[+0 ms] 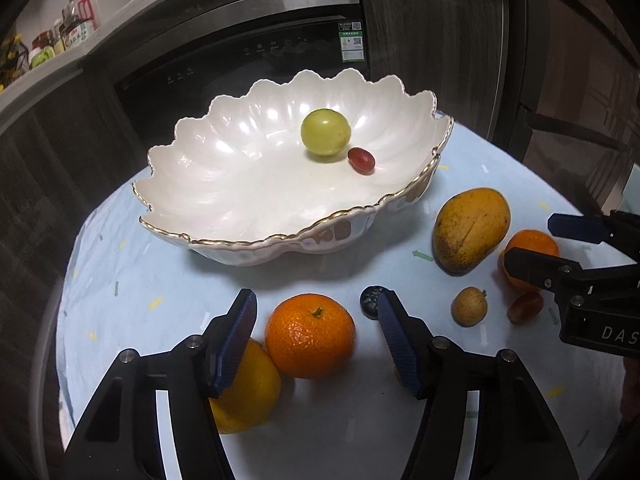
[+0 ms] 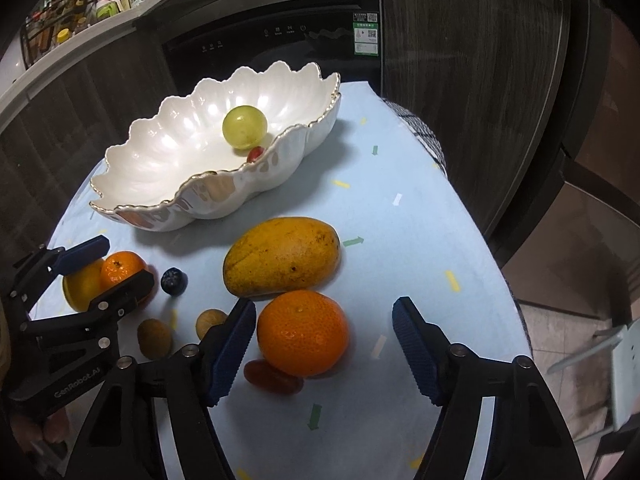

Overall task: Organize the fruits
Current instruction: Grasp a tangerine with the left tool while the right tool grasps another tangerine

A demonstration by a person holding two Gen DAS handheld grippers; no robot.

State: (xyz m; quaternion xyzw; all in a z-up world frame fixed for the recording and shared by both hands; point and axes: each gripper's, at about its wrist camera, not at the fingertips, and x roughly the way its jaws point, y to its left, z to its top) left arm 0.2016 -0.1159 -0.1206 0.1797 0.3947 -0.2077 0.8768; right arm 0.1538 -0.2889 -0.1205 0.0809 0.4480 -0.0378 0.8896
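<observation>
Fruits (image 1: 310, 336) near scalloped bowl rim (image 1: 256, 240)

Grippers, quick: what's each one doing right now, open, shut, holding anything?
Left gripper: open, straddling an orange, pads not touching it.
Right gripper: open, around another orange, nothing gripped.

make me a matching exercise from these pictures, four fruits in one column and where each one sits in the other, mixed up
Fruits:
1. round green fruit
2. yellow-orange oval mango
3. dark blue blueberry
4. small red oval tomato

Places:
A. on the cloth, touching the orange by the right gripper
B. inside the white scalloped bowl
C. on the cloth, just in front of the bowl
D. beside the left gripper

Pairs: 1-B, 2-C, 3-D, 4-A
</observation>
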